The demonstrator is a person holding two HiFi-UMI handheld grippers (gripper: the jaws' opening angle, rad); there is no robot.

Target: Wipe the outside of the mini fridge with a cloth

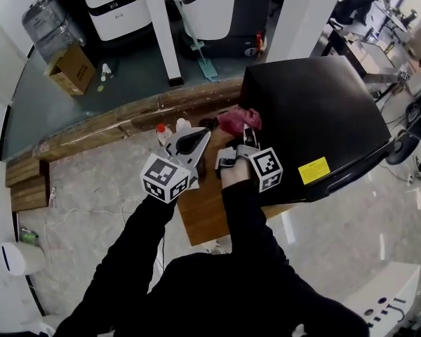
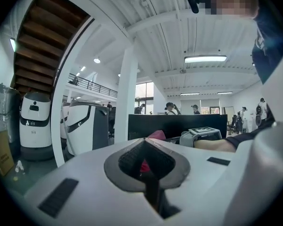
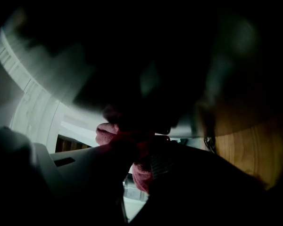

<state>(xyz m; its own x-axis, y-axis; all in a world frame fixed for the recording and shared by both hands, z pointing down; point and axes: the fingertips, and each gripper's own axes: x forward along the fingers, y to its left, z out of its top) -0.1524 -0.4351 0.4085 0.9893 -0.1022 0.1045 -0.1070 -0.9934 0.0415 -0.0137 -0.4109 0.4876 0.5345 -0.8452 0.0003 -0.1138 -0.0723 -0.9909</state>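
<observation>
Right claw [image 1: 246,133] pinches the pink cloth [image 1: 237,120] against the left edge of the black mini fridge [image 1: 323,111], probably so the wad can rub the casing. Left claw [image 1: 195,141], pressed together on nothing, hangs just beside it over the desk [image 1: 200,213], seemingly kept clear.

The mini fridge [image 1: 316,111] is showing a smooth black shell, its top giving off a soft sheen rather than a mirror gloss. The cloth [image 1: 238,120] is looking like soft, fuzzy pink-red fabric with a raised nap. The table [image 1: 200,213] is showing bare brown wood with visible grain and a low satin finish. The left gripper [image 1: 202,136] and the right gripper [image 1: 248,133] are both wearing matt pale grey plastic shells, and the left one's pads [image 2: 132,159] are looking like dark ribbed rubber. The floor [image 1: 84,188] is gleaming like polished pale stone. A box [image 1: 71,69] beyond the table's far edge is showing plain brown cardboard.
</observation>
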